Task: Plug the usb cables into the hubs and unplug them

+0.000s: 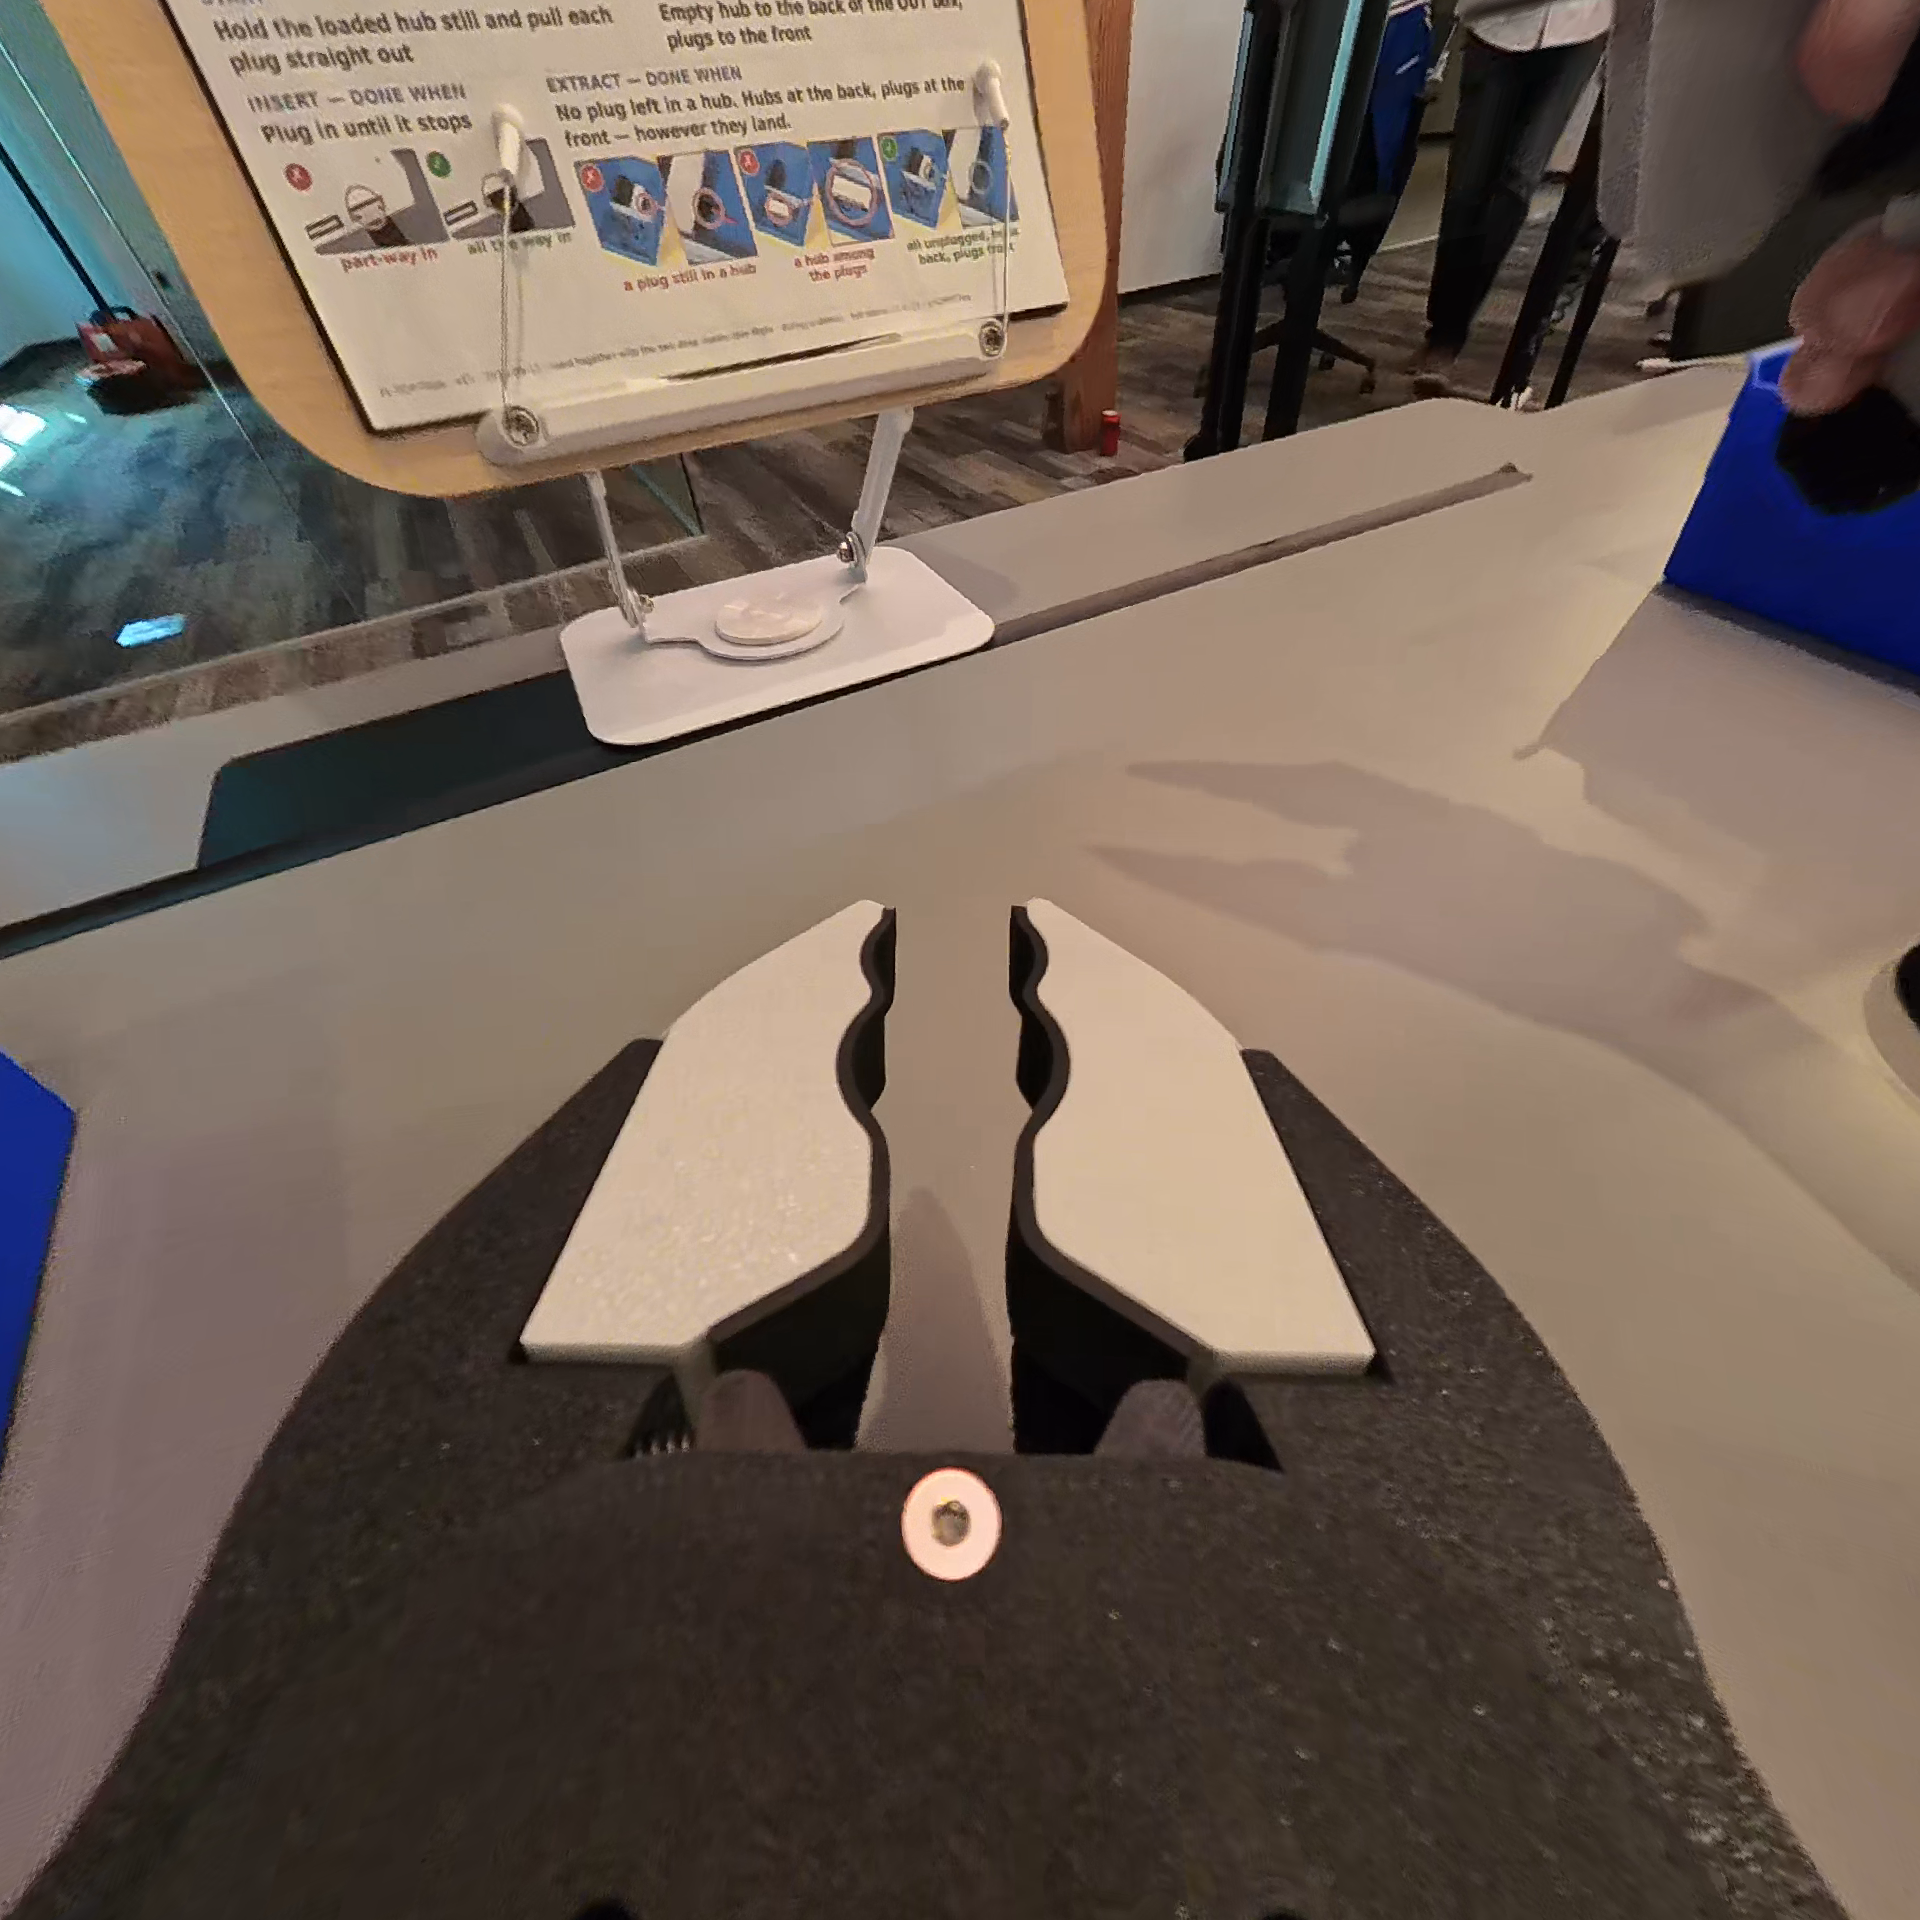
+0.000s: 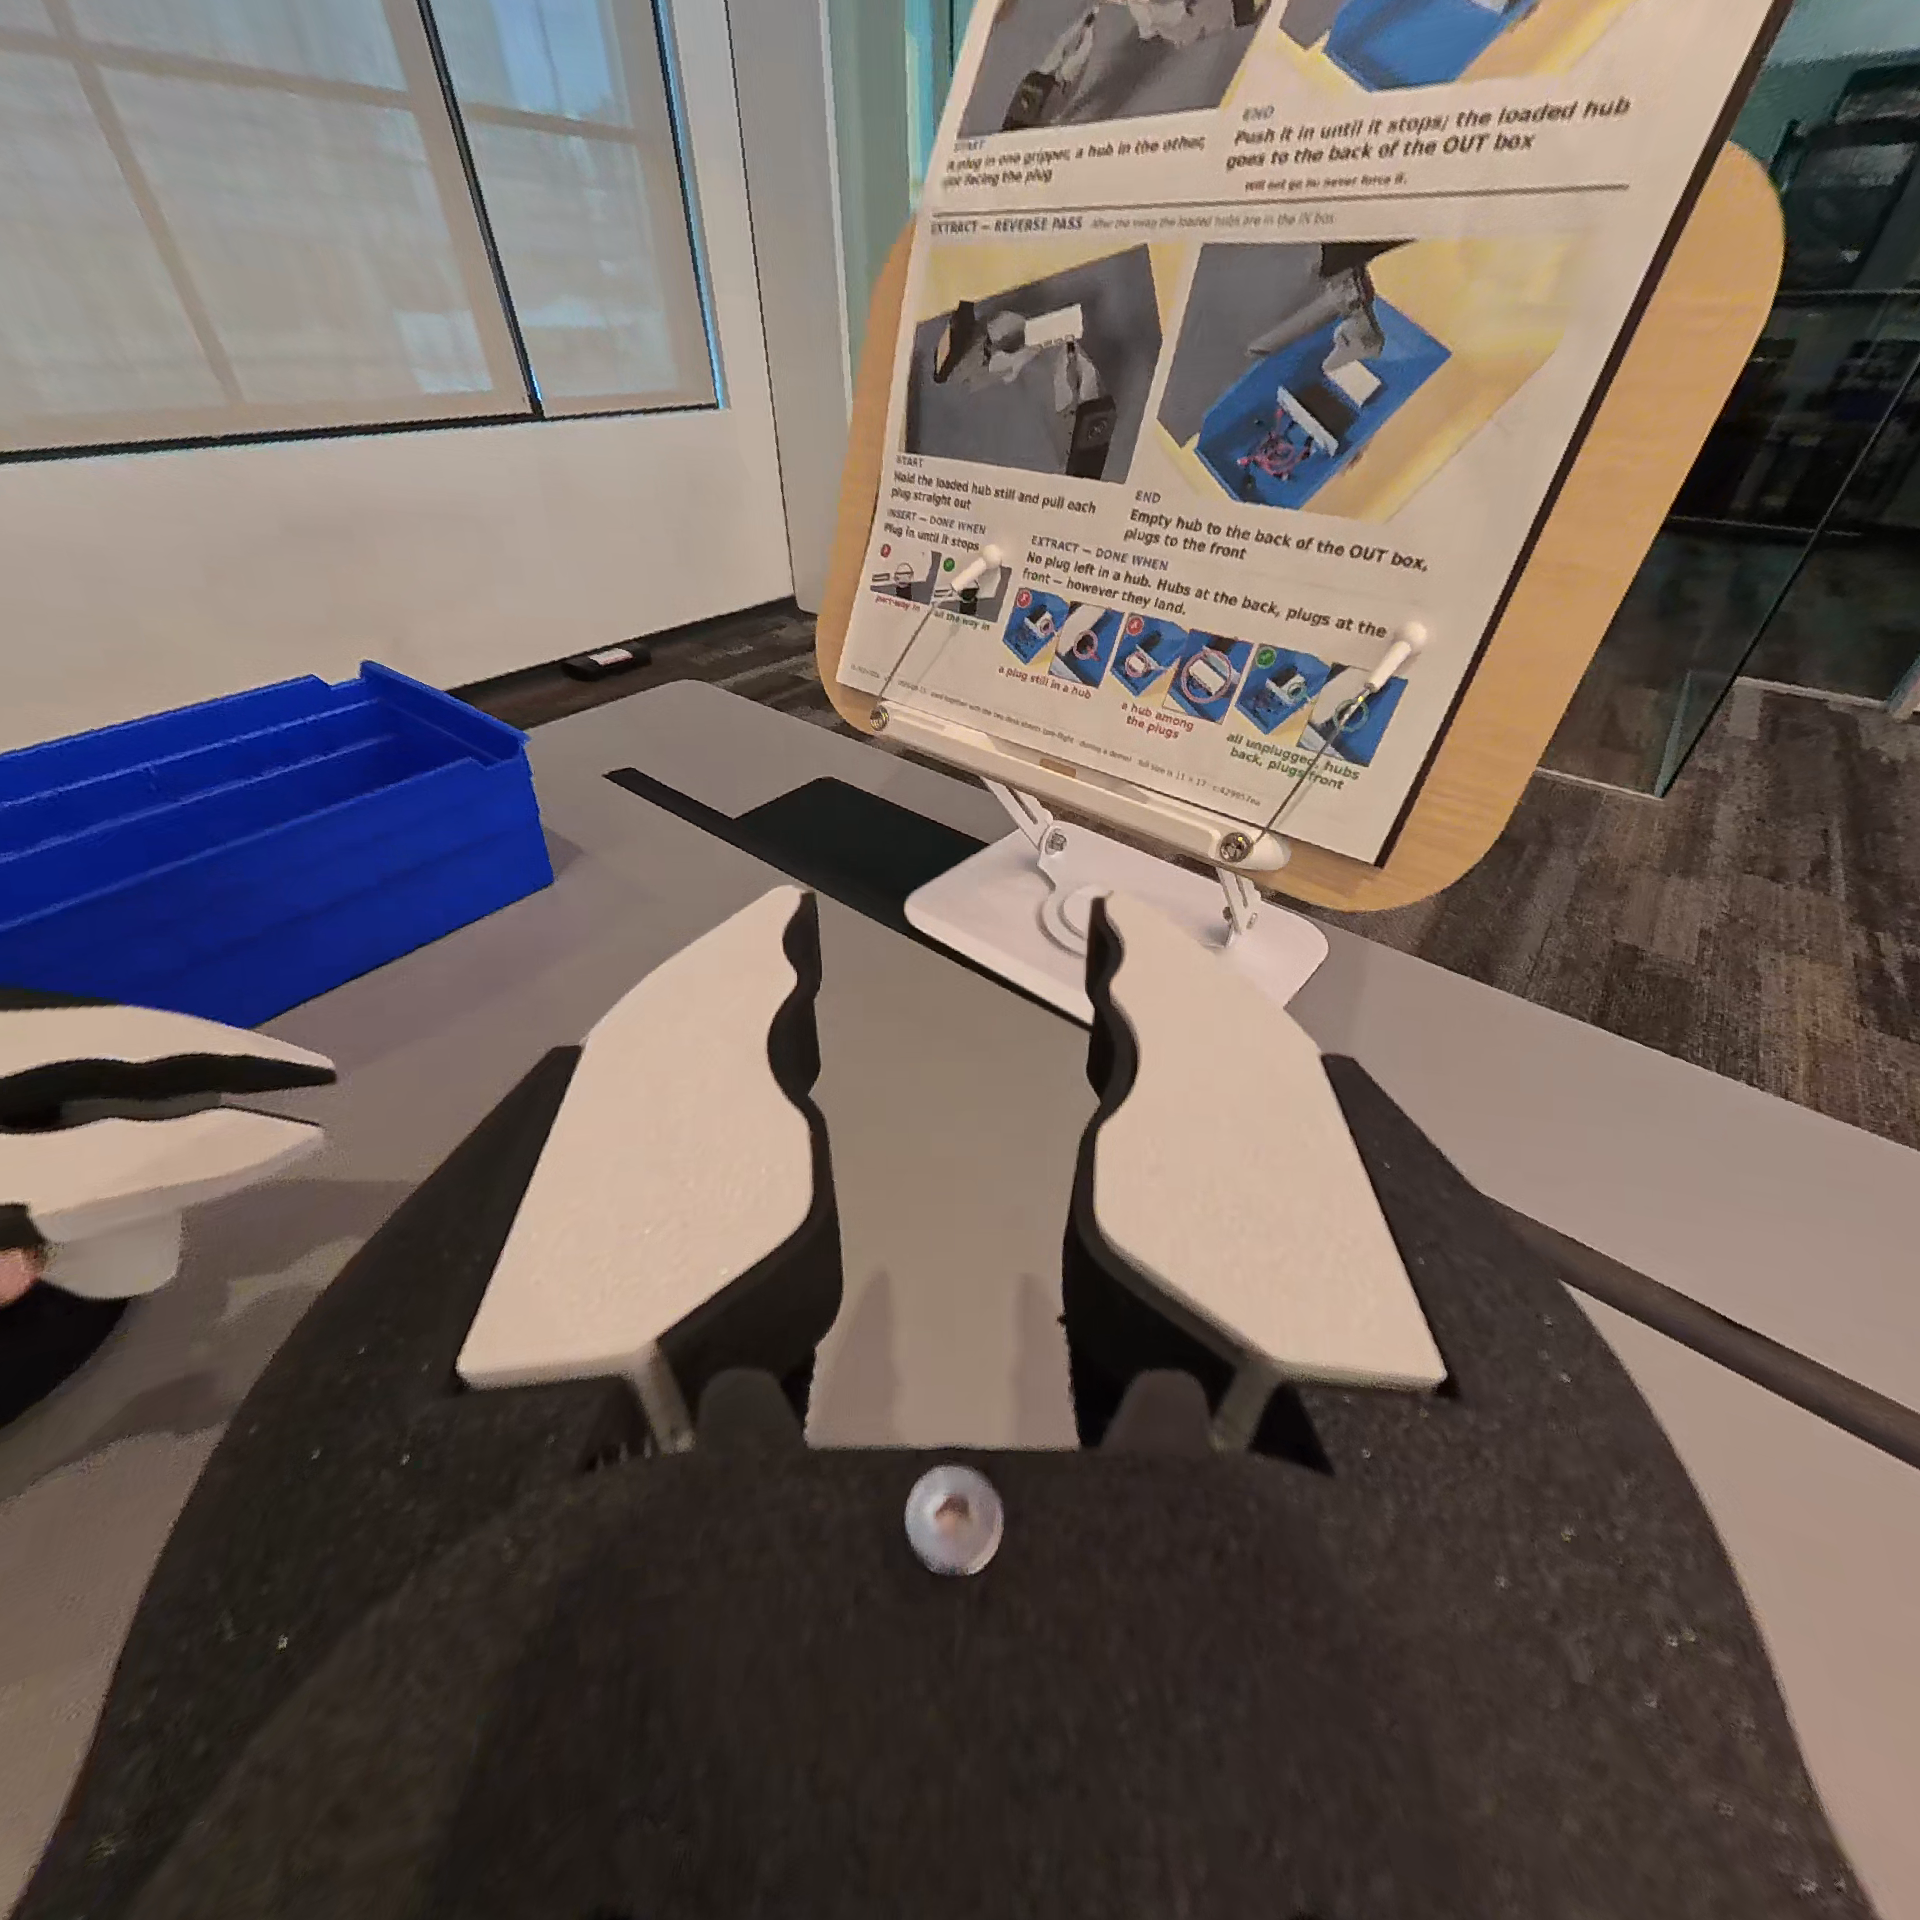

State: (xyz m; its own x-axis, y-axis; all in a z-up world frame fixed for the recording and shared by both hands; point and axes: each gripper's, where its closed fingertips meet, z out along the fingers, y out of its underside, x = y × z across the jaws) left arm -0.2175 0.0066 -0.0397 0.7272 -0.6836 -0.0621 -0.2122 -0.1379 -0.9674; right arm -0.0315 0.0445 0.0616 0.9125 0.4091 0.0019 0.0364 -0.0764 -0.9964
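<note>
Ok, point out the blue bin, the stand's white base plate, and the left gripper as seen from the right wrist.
blue bin [image 2: 312, 831]: right wrist view, on its front wall.
white base plate [image 1: 852, 665]: left wrist view, on its bare right part.
left gripper [image 2: 322, 1091]: right wrist view, between its fingertips.

Counted: two tongs, two blue bins, one stand, one sheet

Two white-fingered, black-bodied tongs, the left tongs [image 1: 951, 914] and the right tongs [image 2: 951, 914], two fingers each, parted with nothing between; two blue plastic bins, one ridged and open [image 2: 312, 821], one at the far right [image 1: 1787, 540], and a blue edge [image 1: 26, 1195] of uncertain kind; one rounded wooden board stand on a white metal base [image 2: 1662, 644]; one printed instruction sheet [image 2: 1247, 416]; one grey surface [image 1: 1351, 1039].
</note>
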